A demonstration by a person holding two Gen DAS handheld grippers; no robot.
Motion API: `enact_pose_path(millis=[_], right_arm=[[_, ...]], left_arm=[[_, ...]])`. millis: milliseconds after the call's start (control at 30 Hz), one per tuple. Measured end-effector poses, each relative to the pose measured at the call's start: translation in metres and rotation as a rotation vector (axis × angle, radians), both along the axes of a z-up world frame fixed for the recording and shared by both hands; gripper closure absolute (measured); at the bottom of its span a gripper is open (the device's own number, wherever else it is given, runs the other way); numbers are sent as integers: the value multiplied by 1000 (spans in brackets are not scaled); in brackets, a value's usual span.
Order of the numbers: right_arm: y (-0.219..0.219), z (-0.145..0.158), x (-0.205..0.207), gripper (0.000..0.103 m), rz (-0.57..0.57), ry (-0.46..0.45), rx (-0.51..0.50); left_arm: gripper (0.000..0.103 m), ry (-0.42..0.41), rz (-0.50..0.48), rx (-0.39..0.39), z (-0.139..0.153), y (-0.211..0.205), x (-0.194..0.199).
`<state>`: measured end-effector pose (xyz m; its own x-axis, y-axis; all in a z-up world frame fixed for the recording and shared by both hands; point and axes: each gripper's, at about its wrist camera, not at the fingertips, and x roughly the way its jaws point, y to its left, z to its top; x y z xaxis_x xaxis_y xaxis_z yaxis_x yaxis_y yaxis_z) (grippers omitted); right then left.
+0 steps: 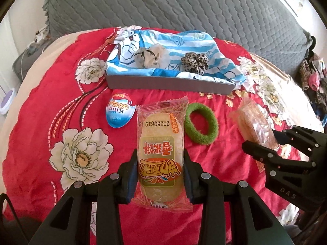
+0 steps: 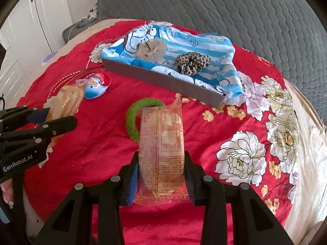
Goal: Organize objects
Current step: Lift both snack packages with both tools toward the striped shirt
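Note:
My left gripper (image 1: 160, 159) is shut on a rice-cracker packet (image 1: 160, 143) with its orange and green label up, held above the red floral bedspread. My right gripper (image 2: 161, 161) is shut on a second rice-cracker packet (image 2: 162, 143), its printed back up. Each gripper shows in the other view, the right gripper (image 1: 263, 143) with its packet (image 1: 253, 124), the left gripper (image 2: 59, 118) with its packet (image 2: 65, 102). A green hair ring (image 1: 201, 122) lies on the bedspread, partly hidden behind the right packet in the right wrist view (image 2: 132, 120). A blue egg-shaped snack (image 1: 120, 111) lies to its left.
A grey tray (image 1: 169, 83) lined with blue striped cartoon cloth (image 1: 173, 40) stands further back, holding a beige scrunchie (image 1: 151, 57) and a leopard scrunchie (image 1: 195, 62). A grey quilted headboard (image 1: 184, 4) rises behind. Clothes (image 1: 312, 75) are piled at the right edge.

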<state>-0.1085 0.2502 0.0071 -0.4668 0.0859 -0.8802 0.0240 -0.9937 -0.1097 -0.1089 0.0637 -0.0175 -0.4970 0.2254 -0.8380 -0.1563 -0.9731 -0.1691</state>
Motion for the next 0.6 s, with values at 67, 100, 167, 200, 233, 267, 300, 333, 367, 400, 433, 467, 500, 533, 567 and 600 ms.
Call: enact_pose_path(millis=[67, 100, 167, 200, 233, 267, 300, 333, 367, 400, 433, 467, 500, 533, 567, 600], right_arm=[[-1, 5, 2, 64, -2, 15, -3], [-1, 9, 3, 64, -2, 25, -6], [-1, 14, 4, 64, -3, 41, -12], [-1, 17, 5, 64, -3, 49, -15], [-1, 20, 5, 64, -1, 58, -18], [-2, 23, 6, 64, 0, 64, -20], [-3, 25, 6, 64, 2, 70, -20], [-4, 27, 7, 64, 7, 76, -21], [-5, 28, 7, 64, 10, 81, -22], [-6, 30, 8, 64, 14, 85, -23], [-6, 32, 9, 64, 18, 92, -25], [-7, 33, 9, 64, 19, 96, -25], [-7, 35, 10, 64, 18, 102, -26], [-8, 38, 11, 64, 22, 112, -28], [-8, 39, 12, 64, 22, 117, -30], [-7, 42, 12, 64, 20, 123, -33]], left_arm=[[64, 9, 2, 2, 4, 0, 2], [64, 13, 3, 2, 6, 0, 2], [64, 24, 3, 5, 11, 1, 4], [64, 31, 6, 9, 14, 1, 5], [64, 36, 9, 15, 16, 1, 5], [64, 43, 10, 16, 18, 2, 6], [64, 48, 9, 13, 20, 3, 7], [64, 57, 8, 8, 23, 4, 8], [64, 64, 6, 4, 25, 6, 9], [64, 69, 5, 2, 26, 6, 10], [64, 74, 4, 4, 29, 7, 11], [64, 78, 2, 4, 31, 8, 12], [64, 82, 3, 4, 33, 8, 12], [64, 92, 4, 0, 36, 8, 13], [64, 101, 3, -2, 38, 8, 14], [64, 110, 4, -3, 41, 8, 15]])
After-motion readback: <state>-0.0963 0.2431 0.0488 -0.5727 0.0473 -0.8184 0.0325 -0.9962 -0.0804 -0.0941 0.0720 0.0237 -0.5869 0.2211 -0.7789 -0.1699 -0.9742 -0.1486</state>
